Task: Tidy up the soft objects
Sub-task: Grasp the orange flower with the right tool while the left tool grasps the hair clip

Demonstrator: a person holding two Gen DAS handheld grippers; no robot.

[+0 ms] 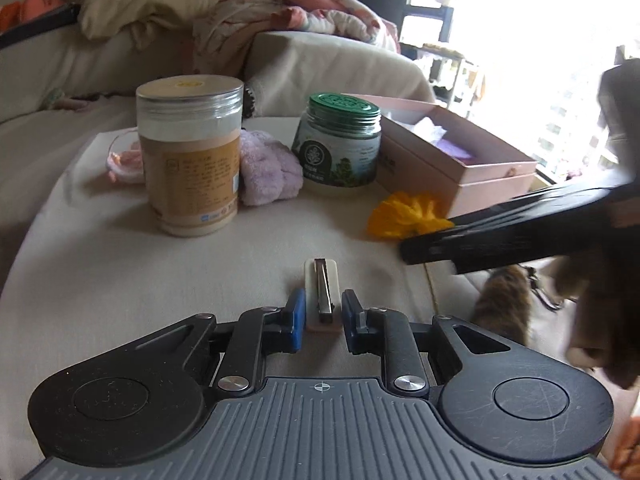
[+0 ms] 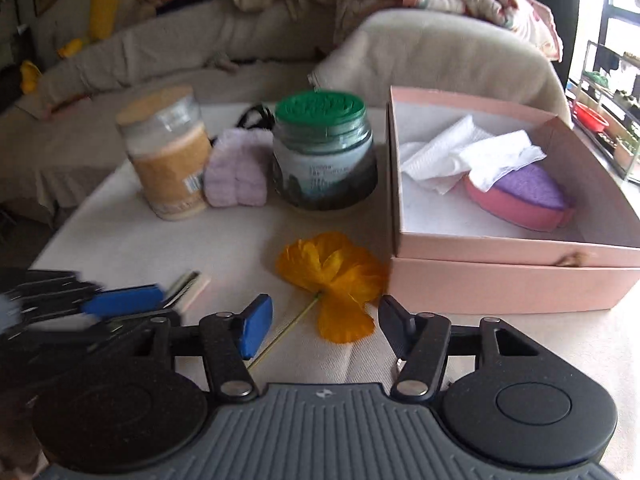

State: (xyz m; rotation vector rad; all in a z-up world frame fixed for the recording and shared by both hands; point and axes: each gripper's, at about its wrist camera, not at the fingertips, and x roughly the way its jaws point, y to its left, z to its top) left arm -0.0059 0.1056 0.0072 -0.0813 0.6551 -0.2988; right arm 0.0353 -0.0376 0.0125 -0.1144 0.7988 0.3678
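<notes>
sofa: wraps behind the desk, piled with a blanket; closes off the far side.
desk: cloth-covered. Left edge falls away in the right wrist view, near-right edge drops off in the left wrist view. Bare room in the near-centre strip and the near-left part.
pink box: open, on the desk's right side, its wall closing off that side. Inside: white tissue and a pink-and-purple sponge.
tall jar: upright, back left.
green-lid jar: upright, just beside the box's left wall.
purple cloth: soft item, wedged between the two jars, touching the tall one. The three form a row across the far middle.
yellow flower: flat on the desk, petals against the box's front corner, stem running toward the near left.
hair clip: lies lengthwise on the near-centre desk.
left gripper: jaws narrow, one either side of the clip's near end; can't tell whether the pads press it.
right gripper: jaws spread, either side of the flower's near petals, no contact visible; blurred.
</notes>
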